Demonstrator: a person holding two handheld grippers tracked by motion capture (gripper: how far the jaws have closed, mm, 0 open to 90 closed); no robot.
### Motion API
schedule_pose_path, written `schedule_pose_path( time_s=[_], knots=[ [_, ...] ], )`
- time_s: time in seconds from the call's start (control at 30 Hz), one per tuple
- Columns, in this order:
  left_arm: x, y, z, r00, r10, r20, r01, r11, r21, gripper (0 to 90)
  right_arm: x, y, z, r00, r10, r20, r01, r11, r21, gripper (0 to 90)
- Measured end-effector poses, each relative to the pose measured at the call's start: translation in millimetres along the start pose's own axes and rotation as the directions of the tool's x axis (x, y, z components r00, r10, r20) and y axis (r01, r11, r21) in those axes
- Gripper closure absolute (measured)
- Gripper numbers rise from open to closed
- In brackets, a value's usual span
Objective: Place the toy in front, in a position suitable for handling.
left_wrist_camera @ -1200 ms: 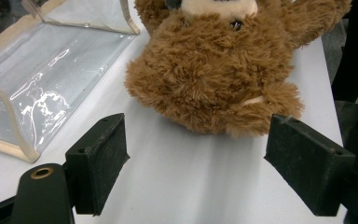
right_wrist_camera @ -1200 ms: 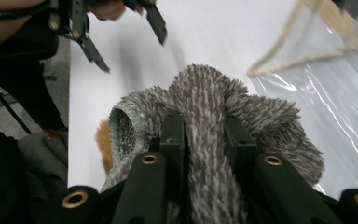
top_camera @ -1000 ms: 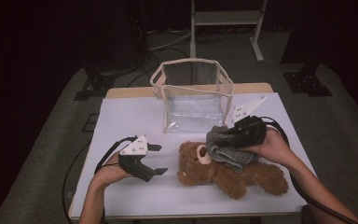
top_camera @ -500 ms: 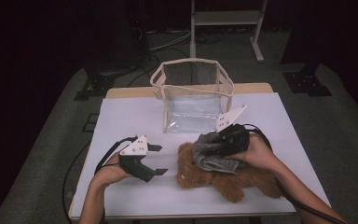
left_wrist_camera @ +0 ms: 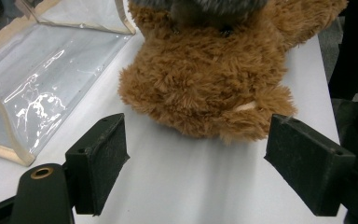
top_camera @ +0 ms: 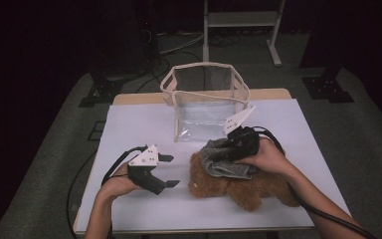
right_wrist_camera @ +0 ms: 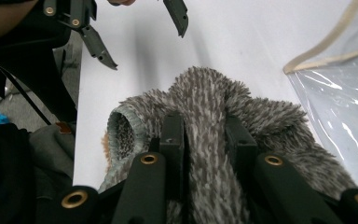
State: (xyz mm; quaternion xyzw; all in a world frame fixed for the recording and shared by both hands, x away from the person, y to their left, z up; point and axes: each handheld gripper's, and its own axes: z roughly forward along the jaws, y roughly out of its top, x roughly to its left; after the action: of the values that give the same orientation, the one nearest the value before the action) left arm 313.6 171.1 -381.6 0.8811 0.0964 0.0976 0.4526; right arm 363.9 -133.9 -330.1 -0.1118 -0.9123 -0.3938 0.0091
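- Since the earlier frames, the right gripper [top_camera: 227,152] had carried the grey knitted hat [top_camera: 224,160] leftward and down along the teddy bear [top_camera: 238,183], reaching the bear's head; the left gripper [top_camera: 165,171] had stayed put.
- High view: the bear lay on the white table [top_camera: 298,129], just in front of the clear bag [top_camera: 206,102]; the left gripper stood released, just left of the bear's head.
- Left gripper view: both jaws were spread apart with nothing between them, facing the bear [left_wrist_camera: 209,84].
- Right gripper view: the jaws were clenched on a fold of the hat [right_wrist_camera: 214,116], above the bear.
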Motion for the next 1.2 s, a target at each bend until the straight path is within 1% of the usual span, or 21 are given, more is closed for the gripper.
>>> schedule_pose_path(
  time_s=[0.07, 0.1, 0.13, 0.17, 0.2, 0.23, 0.27, 0.3, 0.4, 0.47, 0.5, 0.53, 0.57, 0.73, 0.77, 0.8, 0.83, 0.97, 1.03, 1.13, 1.2],
  knots=[
    [-0.2, 0.3, -0.2, 1.0, 0.0, 0.001, 0.0, 1.0, -0.002, 19.9, -0.5, 2.3, 3.1, 1.0, -0.003, 0.0, 0.003, 1.0, 0.005, 72.3],
    [-0.3, 0.7, -0.4, 1.0, 0.005, 0.002, -0.005, 1.0, -0.004, 19.8, -2.2, 6.4, 10.8, 0.9999, -0.001, -0.013, 0.001, 1.0, 0.013, 72.4],
    [-0.3, 0.7, -0.4, 1.0, 0.005, 0.002, -0.005, 1.0, -0.004, 19.9, -2.2, 6.4, 10.8, 0.9999, -0.001, -0.013, 0.001, 1.0, 0.013, 72.4],
    [-0.2, 0.8, -0.4, 1.0, 0.006, 0.002, -0.006, 1.0, -0.003, 19.9, -2.3, 9.1, 18.3, 0.9996, -0.001, -0.028, 0.001, 1.0, 0.02, 72.3],
    [-0.2, 0.7, -0.5, 1.0, 0.006, 0.002, -0.006, 1.0, -0.004, 19.8, -2.3, 9.1, 18.3, 0.9996, -0.001, -0.028, 0.001, 1.0, 0.02, 72.3],
    [-0.1, 0.3, -0.7, 1.0, 0.006, 0.003, -0.006, 1.0, -0.001, 19.8, -0.6, 11.6, 29.4, 0.9991, -0.004, -0.042, 0.006, 0.999, 0.037, 72.4],
    [-0.1, 0.3, -0.7, 1.0, 0.006, 0.003, -0.006, 1.0, -0.001, 19.8, -0.6, 11.6, 29.4, 0.9991, -0.004, -0.042, 0.006, 0.999, 0.037, 72.4],
    [0.1, 0.0, -1.1, 1.0, 0.007, 0.004, -0.007, 1.0, 0.001, 19.8, 1.7, 13.6, 39.9, 0.9983, -0.016, -0.057, 0.019, 0.998, 0.056, 72.3],
    [0.1, -0.2, -1.5, 1.0, 0.004, 0.003, -0.004, 1.0, -0.002, 19.8, 2.4, 15.2, 43.0, 0.9978, -0.023, -0.062, 0.026, 0.998, 0.059, 72.3],
    [0.0, -0.3, -1.4, 1.0, 0.0, 0.004, 0.001, 1.0, -0.008, 19.8, 0.7, 15.0, 37.4, 0.9986, -0.021, -0.049, 0.023, 0.999, 0.046, 72.4],
    [0.3, -0.3, -1.7, 1.0, 0.004, 0.003, -0.004, 1.0, -0.003, 19.7, -1.3, 13.7, 29.1, 0.9992, -0.01, -0.039, 0.011, 1.0, 0.025, 72.3],
    [0.3, -0.3, -1.7, 1.0, 0.004, 0.003, -0.004, 1.0, -0.003, 19.7, -1.3, 13.7, 29.1, 0.9992, -0.01, -0.039, 0.011, 1.0, 0.025, 72.3],
    [0.3, -0.3, -2.0, 1.0, 0.003, 0.001, -0.003, 1.0, -0.005, 19.8, -3.1, 11.5, 16.2, 0.9996, -0.001, -0.028, 0.001, 1.0, -0.004, 72.4],
    [0.1, 0.4, -2.4, 1.0, 0.001, -0.001, -0.001, 1.0, -0.01, 19.8, -4.2, 4.6, -15.2, 0.9998, 0.017, 0.011, -0.016, 0.998, -0.057, 72.3],
    [0.0, 0.5, -2.0, 1.0, 0.0, -0.001, 0.0, 1.0, -0.01, 19.8, -4.6, 2.7, -22.3, 0.9996, 0.019, 0.022, -0.018, 0.998, -0.066, 72.3],
    [-0.1, 0.4, -1.5, 1.0, 0.0, 0.001, 0.0, 1.0, -0.009, 19.8, -4.6, 2.7, -22.3, 0.9996, 0.019, 0.022, -0.018, 0.998, -0.066, 72.3],
    [0.0, 0.1, -1.1, 1.0, 0.003, 0.003, -0.003, 1.0, -0.004, 19.7, -5.0, -1.8, -37.8, 0.9984, 0.025, 0.05, -0.021, 0.997, -0.08, 72.3],
    [0.1, 0.1, 0.6, 1.0, 0.001, 0.003, -0.001, 1.0, -0.001, 19.8, -7.0, -9.9, -58.2, 0.995, 0.05, 0.087, -0.041, 0.994, -0.099, 72.4],
    [-0.2, 0.4, 1.0, 1.0, 0.001, 0.005, -0.001, 1.0, -0.001, 19.8, -9.6, -13.4, -62.6, 0.9936, 0.052, 0.1, -0.043, 0.995, -0.094, 72.4],
    [-0.6, 0.7, 1.5, 1.0, 0.001, 0.006, -0.001, 1.0, 0.0, 19.7, -12.7, -16.0, -61.1, 0.9929, 0.066, 0.099, -0.057, 0.995, -0.086, 72.4],
    [-1.0, 1.2, 1.8, 0.9999, 0.007, 0.009, -0.007, 1.0, 0.003, 19.8, -17.9, -17.4, -50.2, 0.993, 0.082, 0.085, -0.076, 0.995, -0.071, 72.4]
  ],
)
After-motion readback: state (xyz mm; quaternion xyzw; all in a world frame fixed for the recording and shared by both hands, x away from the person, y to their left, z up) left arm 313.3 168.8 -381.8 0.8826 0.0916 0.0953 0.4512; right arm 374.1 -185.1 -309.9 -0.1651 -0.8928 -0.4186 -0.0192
